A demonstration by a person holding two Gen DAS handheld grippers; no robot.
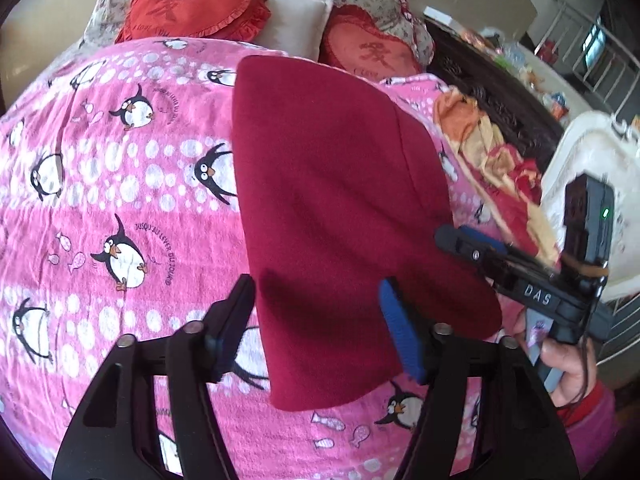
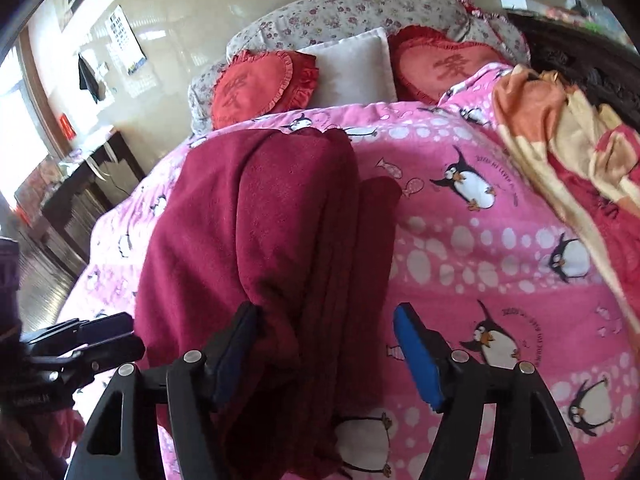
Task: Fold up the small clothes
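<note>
A dark red garment (image 1: pixel 340 200) lies folded into a long flat strip on the pink penguin blanket (image 1: pixel 120 160). My left gripper (image 1: pixel 316 304) hangs over its near end, jaws open, with the cloth lying beneath and nothing pinched. From the right, my right gripper (image 1: pixel 460 234) reaches toward the garment's right edge, with a hand (image 1: pixel 568 364) holding it. In the right wrist view the garment (image 2: pixel 260 220) shows thick stacked folds. The right gripper (image 2: pixel 326 316) stands open astride its near edge, its left pad (image 2: pixel 236 344) against the cloth. The left gripper (image 2: pixel 134 334) is at the far left.
Two red heart cushions (image 1: pixel 192 8) (image 1: pixel 372 48) and a white pillow (image 1: pixel 298 18) sit at the head of the bed. A crumpled orange, yellow and red cloth (image 2: pixel 568 140) lies along the right edge. Dark wooden furniture (image 1: pixel 492 92) and a white carved piece (image 1: pixel 592 168) stand beyond.
</note>
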